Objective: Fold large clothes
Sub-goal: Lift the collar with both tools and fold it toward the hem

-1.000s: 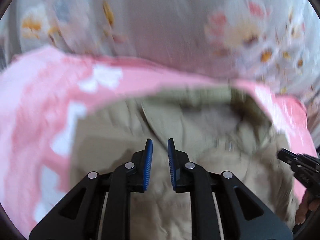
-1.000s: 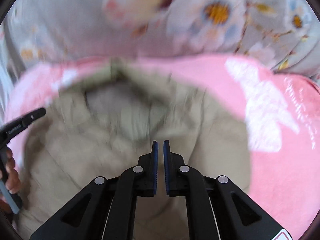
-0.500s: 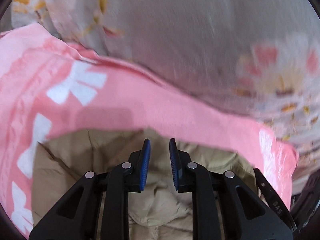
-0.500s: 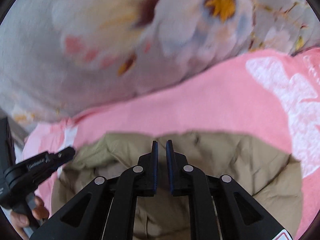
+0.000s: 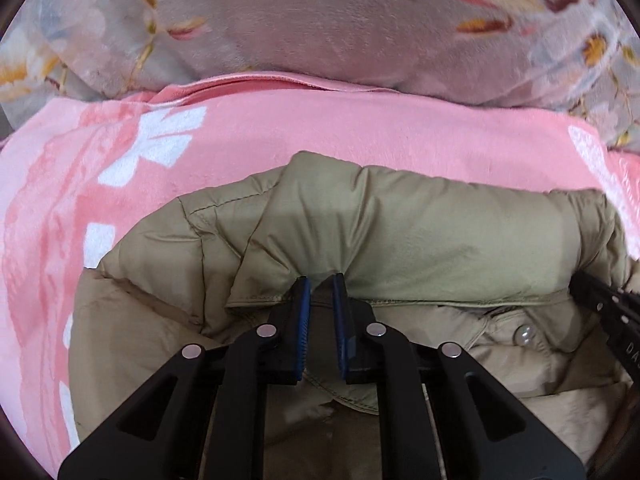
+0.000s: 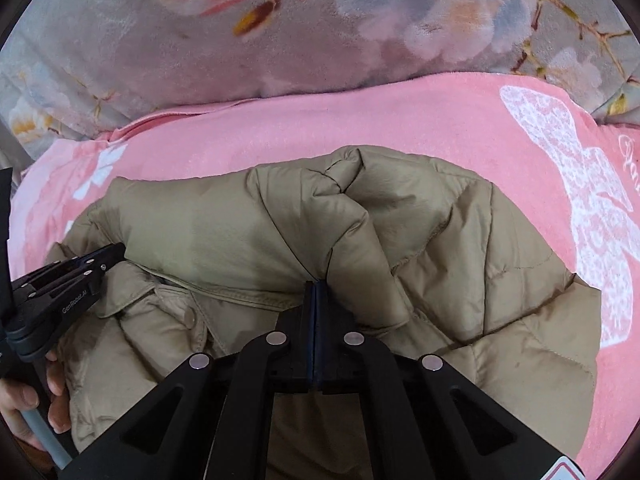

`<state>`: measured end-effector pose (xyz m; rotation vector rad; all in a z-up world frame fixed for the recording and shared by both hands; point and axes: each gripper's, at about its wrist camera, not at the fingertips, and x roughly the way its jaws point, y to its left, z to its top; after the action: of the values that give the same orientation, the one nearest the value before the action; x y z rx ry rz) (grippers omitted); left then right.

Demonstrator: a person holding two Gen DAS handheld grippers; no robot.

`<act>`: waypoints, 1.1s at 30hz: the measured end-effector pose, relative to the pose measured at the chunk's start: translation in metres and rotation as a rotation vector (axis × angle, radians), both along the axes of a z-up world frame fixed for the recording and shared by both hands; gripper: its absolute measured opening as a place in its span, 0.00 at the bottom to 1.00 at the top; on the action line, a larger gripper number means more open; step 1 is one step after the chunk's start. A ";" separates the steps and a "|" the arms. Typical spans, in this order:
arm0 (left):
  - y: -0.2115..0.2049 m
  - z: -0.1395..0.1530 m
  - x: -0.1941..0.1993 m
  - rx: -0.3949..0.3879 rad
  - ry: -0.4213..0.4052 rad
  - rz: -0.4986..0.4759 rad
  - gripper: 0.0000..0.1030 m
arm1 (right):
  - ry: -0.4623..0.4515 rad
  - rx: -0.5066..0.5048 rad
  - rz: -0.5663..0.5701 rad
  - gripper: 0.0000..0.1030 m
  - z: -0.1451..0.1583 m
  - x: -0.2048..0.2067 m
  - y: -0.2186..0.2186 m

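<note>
The left gripper [image 5: 319, 286] is pinching a small tuck of the khaki puffer jacket [image 5: 420, 224] between its blue pads [image 5: 305, 308]. Its jaws have just been closing, and a thin gap is showing between them where the cloth is sitting. The pinch is on the folded-over edge of the jacket, right by the hem seam.

The right gripper [image 6: 315, 286] is squeezing its two blue pads [image 6: 310, 320] tight together on a fold of the same jacket [image 6: 460, 248]. Its jaws have just been closing too, and no gap is showing between them. From the right wrist view, the left gripper [image 6: 100, 260] is reaching in at the left side, and a person's hand [image 6: 36, 404] is holding its handle. From the left wrist view, part of the right gripper [image 5: 608, 312] is peeking in at the right side.

A puffy roll of the jacket is lying folded over its lower layer. A round snap button [image 5: 525, 335] is showing on the lower layer, just under the folded edge.

The jacket is lying on a pink blanket [image 5: 360, 136] with white bow shapes [image 5: 160, 140]. It is sitting in the middle part of the blanket, with pink showing past it on the far side, the left and the right. A grey flowery blanket [image 5: 320, 24] is lying beyond the pink blanket's far edge.
</note>
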<state>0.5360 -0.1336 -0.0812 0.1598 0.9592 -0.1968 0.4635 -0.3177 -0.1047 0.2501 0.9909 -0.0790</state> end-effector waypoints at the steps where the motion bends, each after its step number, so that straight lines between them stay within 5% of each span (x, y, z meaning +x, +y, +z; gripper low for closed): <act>1: 0.000 -0.002 -0.002 -0.001 -0.012 0.000 0.11 | -0.007 -0.009 -0.001 0.00 -0.002 0.000 0.001; 12: 0.002 -0.008 -0.010 0.003 -0.095 0.012 0.11 | -0.074 -0.053 -0.025 0.00 -0.012 0.000 0.008; 33: -0.001 -0.009 -0.009 0.025 -0.117 0.011 0.11 | -0.092 -0.107 -0.024 0.00 -0.013 -0.002 0.013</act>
<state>0.5267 -0.1345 -0.0905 0.1869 0.8461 -0.1636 0.4618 -0.3050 -0.1175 0.1659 0.8892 -0.1410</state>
